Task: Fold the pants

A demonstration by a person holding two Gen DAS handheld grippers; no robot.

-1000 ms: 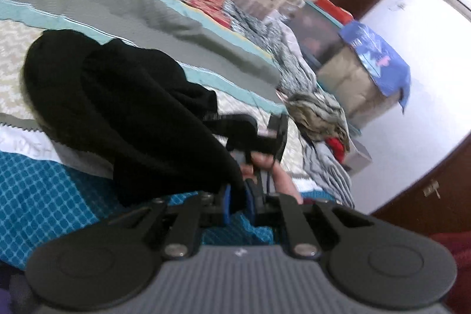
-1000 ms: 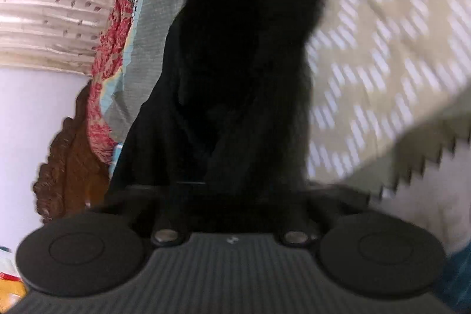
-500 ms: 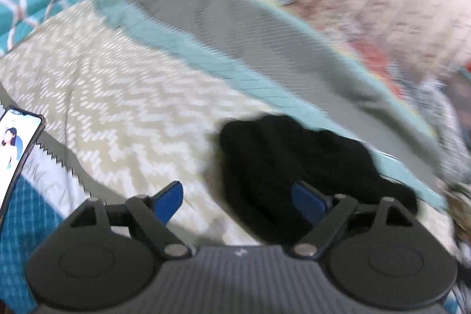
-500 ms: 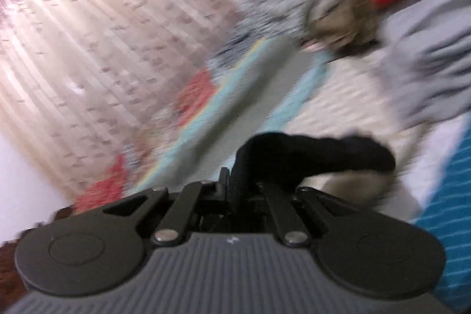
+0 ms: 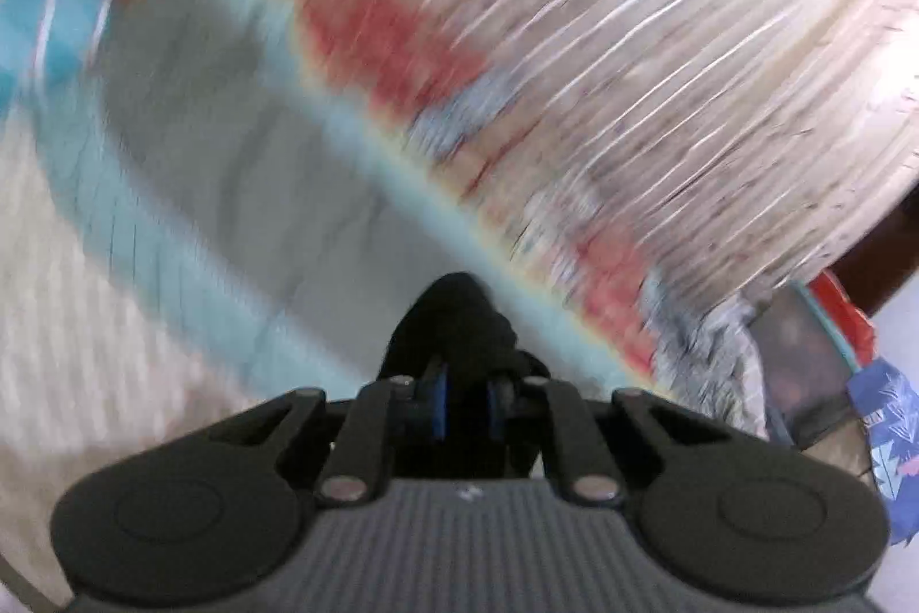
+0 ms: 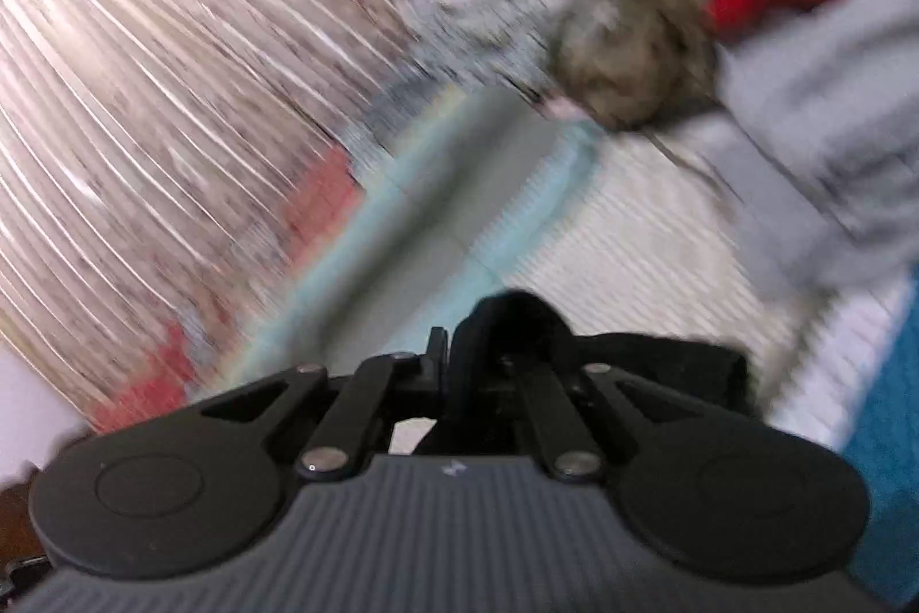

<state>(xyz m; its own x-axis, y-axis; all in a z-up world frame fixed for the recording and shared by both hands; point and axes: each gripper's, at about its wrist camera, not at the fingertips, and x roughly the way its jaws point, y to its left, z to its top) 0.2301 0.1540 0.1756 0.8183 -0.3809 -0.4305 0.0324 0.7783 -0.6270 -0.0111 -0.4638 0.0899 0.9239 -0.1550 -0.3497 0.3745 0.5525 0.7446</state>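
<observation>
My left tongs [image 5: 466, 403] have just snapped closed, and a bunch of the soft black fabric pants [image 5: 454, 326] is now pinched between their blue pads [image 5: 439, 406]. My right tongs [image 6: 477, 371] are pressed together on another fold of the same pants [image 6: 517, 320], with a dark band of cloth trailing off to the side. Both bunches hang above the patchwork bedspread with its grey and pale-blue stripes [image 5: 241, 165].

Each grip looks like a thick wad, not a clean edge, so I judge layers may slip out or the pants may come up twisted if I spread my hands.

Beyond the bedspread's stripes a pleated pale curtain [image 5: 660, 67] closes that side; a heap of grey and brown laundry [image 6: 660, 56] crowds one end. The chevron-patterned part of the bedspread looks clear for laying down.
</observation>
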